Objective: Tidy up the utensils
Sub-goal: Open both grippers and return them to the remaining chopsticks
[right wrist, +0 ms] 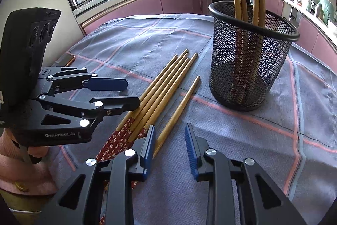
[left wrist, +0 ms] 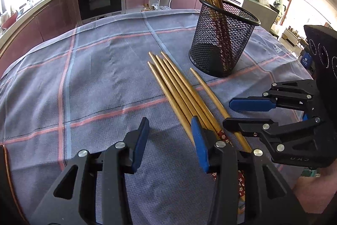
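Left gripper (left wrist: 170, 140) fingers spread, empty, beside the loose chopsticks (left wrist: 179, 90); right gripper (right wrist: 169, 151) fingers apart, empty, straddling nothing; six chopsticks lie on the cloth-covered bench (left wrist: 94, 81), several already stand in the mesh holder (right wrist: 250, 52) far right; judged under half done; "GenRobot.AI" legible on the left gripper body.

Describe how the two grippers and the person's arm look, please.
Both the left gripper and the right gripper are matte black linkage frames with silver rivets and flat blue pads on the fingers. One frame reads "GenRobot.AI". A black box with round dials sits on top. The sleeve is pink.
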A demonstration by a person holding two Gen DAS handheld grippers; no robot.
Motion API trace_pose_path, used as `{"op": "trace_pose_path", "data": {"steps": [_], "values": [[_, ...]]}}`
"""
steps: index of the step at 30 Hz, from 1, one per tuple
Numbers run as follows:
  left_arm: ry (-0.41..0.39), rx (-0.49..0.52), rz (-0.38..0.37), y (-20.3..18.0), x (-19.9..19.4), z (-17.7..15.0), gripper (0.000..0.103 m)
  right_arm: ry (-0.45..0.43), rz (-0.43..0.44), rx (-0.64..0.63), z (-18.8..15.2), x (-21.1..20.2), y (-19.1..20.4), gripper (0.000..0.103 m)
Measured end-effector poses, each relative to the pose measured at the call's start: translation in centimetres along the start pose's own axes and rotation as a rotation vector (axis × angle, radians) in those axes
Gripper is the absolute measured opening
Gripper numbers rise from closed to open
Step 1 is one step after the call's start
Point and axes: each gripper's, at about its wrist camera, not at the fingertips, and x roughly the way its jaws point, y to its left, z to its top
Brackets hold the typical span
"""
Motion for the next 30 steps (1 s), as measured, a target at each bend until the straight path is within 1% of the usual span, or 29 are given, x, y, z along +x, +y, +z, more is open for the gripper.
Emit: {"op": "trace_pose_path", "data": {"steps": [3,5,8,11,15,17,18,23,28,30], "values": [[0.002,0.004,-0.008,0.0,0.1,0.1,0.039,-0.002,-0.006,0.004,0.4,0.5,-0.1,0.017],[0.004,0.007,-0.018,0.0,0.1,0.2,0.031,-0.004,-0.012,0.009,0.6,0.7,-0.2,0.014],[0.002,0.009,0.0,0.1,0.2,0.4,0.027,-0.007,-0.017,0.012,0.9,0.9,-0.3,0.013],[0.024,-0.009,0.013,0.8,0.6,0.5,0.021,-0.007,-0.024,0.013,1.1,1.1,-0.1,0.013],[0.009,-0.036,0.001,1.3,0.4,0.8,0.023,-0.008,-0.021,0.022,1.1,1.1,-0.2,0.013],[0.001,-0.051,-0.013,1.5,0.3,0.9,0.029,-0.007,-0.02,0.025,1.0,1.0,-0.3,0.013],[0.0,-0.051,-0.02,1.5,0.2,1.0,0.029,-0.007,-0.019,0.024,1.0,1.0,-0.3,0.013],[0.008,-0.019,-0.015,0.7,0.7,1.0,0.031,-0.005,-0.02,0.021,1.0,1.0,-0.3,0.013],[0.016,-0.012,-0.011,0.5,1.1,1.2,0.032,-0.005,-0.024,0.018,1.1,1.0,-0.3,0.013],[0.02,-0.009,0.001,0.4,1.2,1.3,0.032,-0.005,-0.028,0.017,1.2,1.1,-0.2,0.013]]}}
